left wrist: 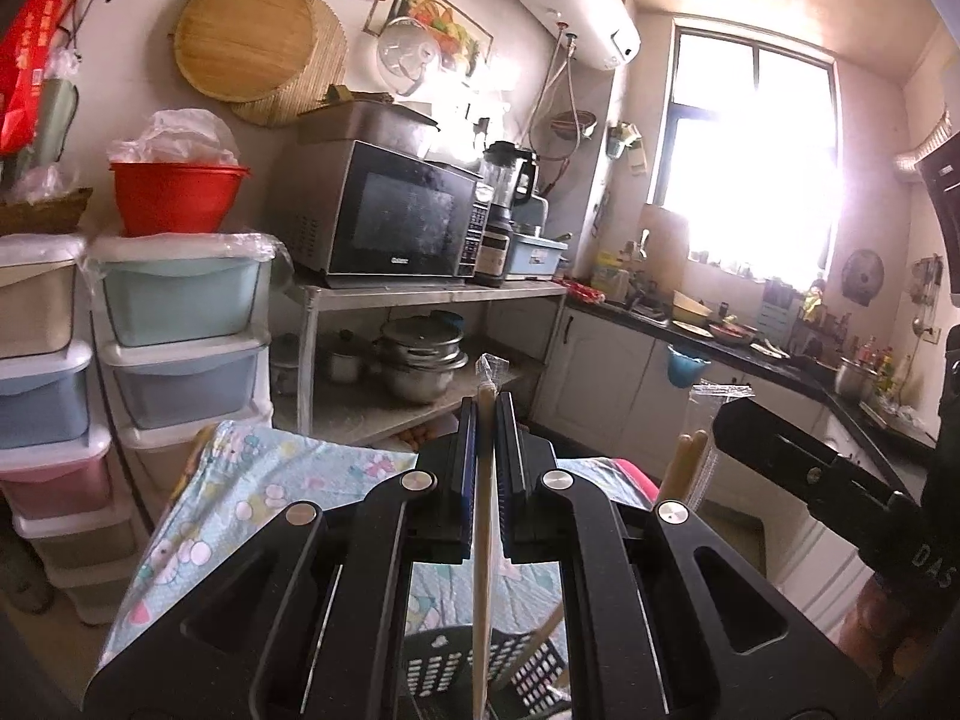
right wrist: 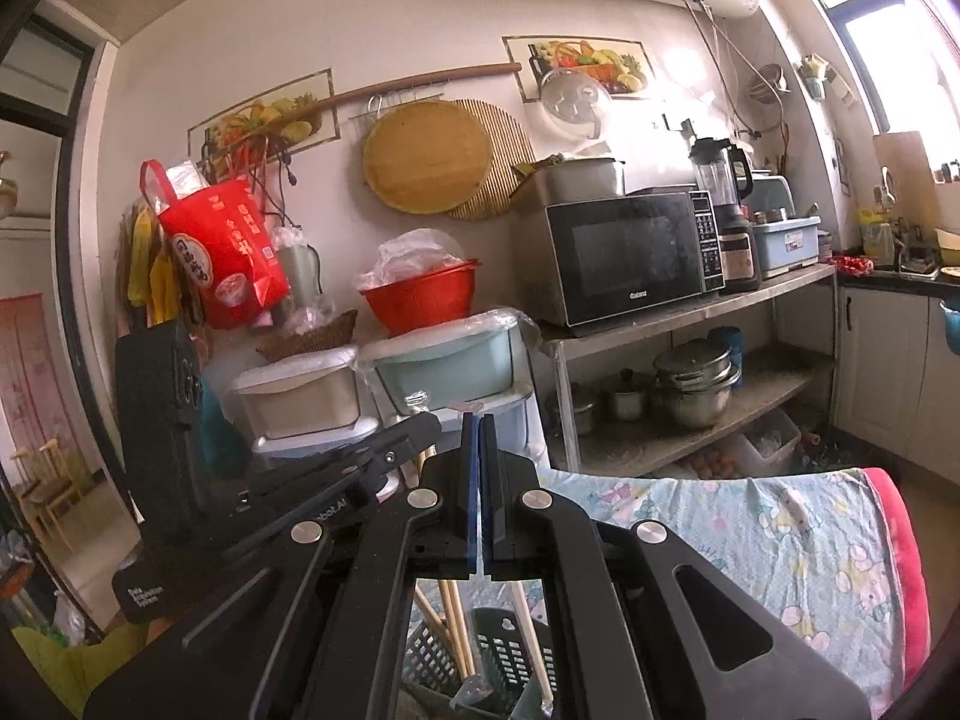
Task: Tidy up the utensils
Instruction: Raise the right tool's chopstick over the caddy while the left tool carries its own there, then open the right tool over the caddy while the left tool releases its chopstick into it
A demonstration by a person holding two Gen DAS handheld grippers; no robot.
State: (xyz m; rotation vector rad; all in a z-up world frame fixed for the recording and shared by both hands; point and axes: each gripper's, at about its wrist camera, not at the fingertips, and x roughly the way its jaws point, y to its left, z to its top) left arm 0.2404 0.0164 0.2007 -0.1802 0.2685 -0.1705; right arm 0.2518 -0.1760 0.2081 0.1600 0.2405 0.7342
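Kitchen clutter fills the background: a microwave (right wrist: 624, 255) on a steel shelf, pots beneath it, stacked plastic drawers, and a floral cloth (right wrist: 780, 540) over the desk in front of you.

Your left hand-held gripper (left wrist: 493, 474) is closed on one wrapped chopstick (left wrist: 483, 540), which stands nearly upright between the pads, its clear wrapper tip poking out above the fingers. The lower end drops toward the black basket (left wrist: 438, 666) directly below. Your right hand-held gripper (right wrist: 480, 486) has its pads nearly together around a thin sliver of clear wrapper at the tips; whether it truly grips a utensil there, I cannot tell.

You look to be midway through loading chopsticks into the basket. Next, I judge, you need to line the held stick up over an open part of the basket, lower it until the end is inside, then release so it leans against the wall and does not tip out.

Count: one chopstick in your left grip; a pair of wooden ends (left wrist: 690, 450) just right of it; in the right wrist view roughly four sticks (right wrist: 456, 624) standing in the basket (right wrist: 510, 654), though overlap makes that uncertain. One basket.
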